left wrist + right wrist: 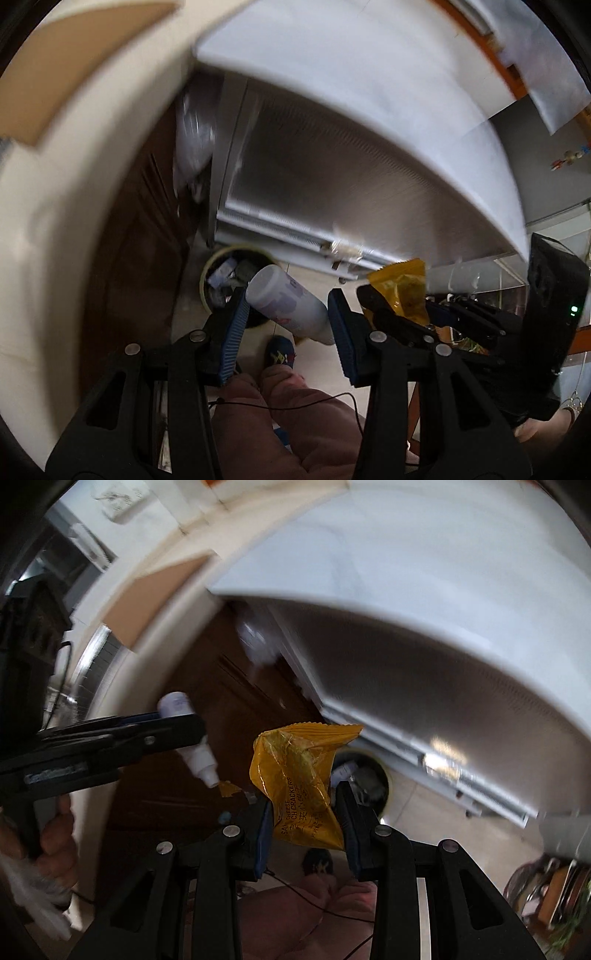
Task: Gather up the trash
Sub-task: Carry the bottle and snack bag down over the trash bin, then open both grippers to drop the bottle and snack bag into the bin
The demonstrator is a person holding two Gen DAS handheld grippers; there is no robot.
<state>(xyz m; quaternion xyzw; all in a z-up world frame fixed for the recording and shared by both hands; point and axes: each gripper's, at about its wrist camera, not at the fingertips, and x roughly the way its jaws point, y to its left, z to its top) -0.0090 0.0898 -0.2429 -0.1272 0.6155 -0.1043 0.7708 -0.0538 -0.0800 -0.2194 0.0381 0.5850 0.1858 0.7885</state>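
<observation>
Above the bin [236,280] — left hand-held gripper [286,317] clamps bottle [288,304] | right hand-held gripper [303,821] pinches cracker wrapper [301,775]

Yellow wrapper [303,779]: printed text partly legible, reading "CHEESE" and "CRACKERS", with a cut-off "SAN…" and "…ICH"; the smaller print beside it is too crumpled to read. White bottle [286,304]: purple label print, blurred, unreadable.

Both cams ride the tongs, aimed steeply down past the white surface [369,110] edge; both catch the floor bin [221,266] close below.
</observation>
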